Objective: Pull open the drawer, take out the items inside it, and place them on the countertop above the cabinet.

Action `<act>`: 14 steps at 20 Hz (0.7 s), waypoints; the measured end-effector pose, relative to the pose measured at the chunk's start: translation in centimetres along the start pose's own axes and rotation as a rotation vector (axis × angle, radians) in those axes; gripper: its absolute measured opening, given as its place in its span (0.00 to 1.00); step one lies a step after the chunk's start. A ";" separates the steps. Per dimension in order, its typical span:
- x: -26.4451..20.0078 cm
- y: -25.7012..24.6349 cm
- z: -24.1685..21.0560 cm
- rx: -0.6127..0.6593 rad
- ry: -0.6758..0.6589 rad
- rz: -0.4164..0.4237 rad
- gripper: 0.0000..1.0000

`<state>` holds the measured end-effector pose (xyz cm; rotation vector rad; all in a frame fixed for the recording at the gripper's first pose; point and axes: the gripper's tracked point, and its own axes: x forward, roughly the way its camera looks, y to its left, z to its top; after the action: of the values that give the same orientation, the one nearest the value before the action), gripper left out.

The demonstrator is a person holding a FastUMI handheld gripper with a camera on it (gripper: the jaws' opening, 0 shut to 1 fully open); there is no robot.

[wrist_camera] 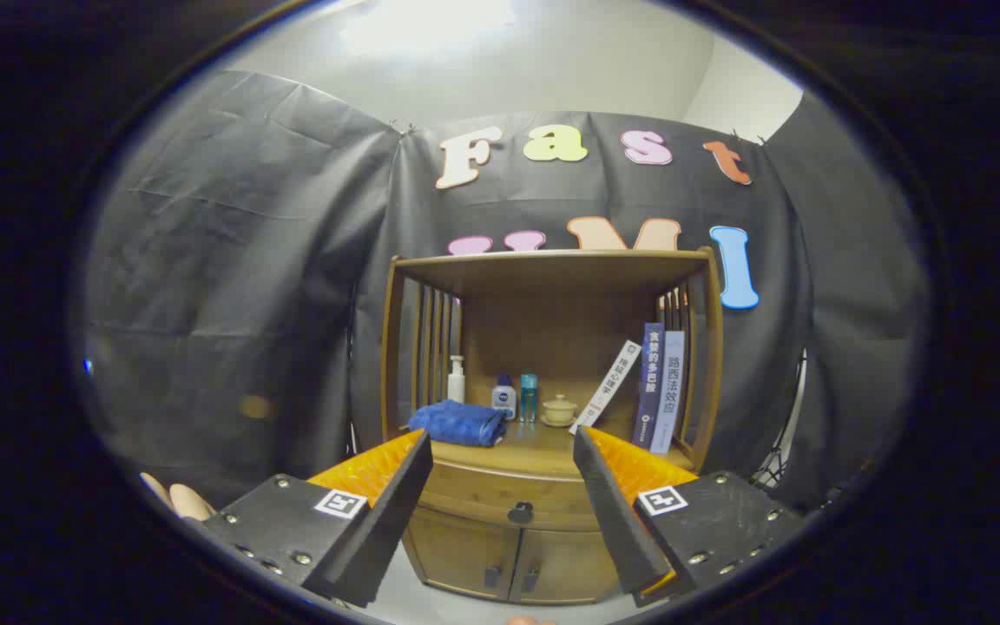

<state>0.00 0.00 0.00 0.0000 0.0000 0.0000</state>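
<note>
A wooden cabinet stands ahead of me against the booth wall. Its drawer is closed, with a dark knob at the middle of its front. My gripper is open and holds nothing, well short of the cabinet, its fingers framing the drawer front. The countertop above the drawer carries a folded blue towel, a white pump bottle, a small white jar, a teal bottle, a cream lidded cup and three books. What lies inside the drawer is hidden.
Two closed cabinet doors with small dark handles sit under the drawer. Slatted wooden side panels and a top shelf enclose the countertop space. A person's fingers show beside the left finger.
</note>
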 end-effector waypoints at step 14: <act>-2.6 1.6 0.2 -0.094 0.003 -0.024 0.98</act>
<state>-2.57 1.64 0.21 -0.0941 0.0032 -0.0237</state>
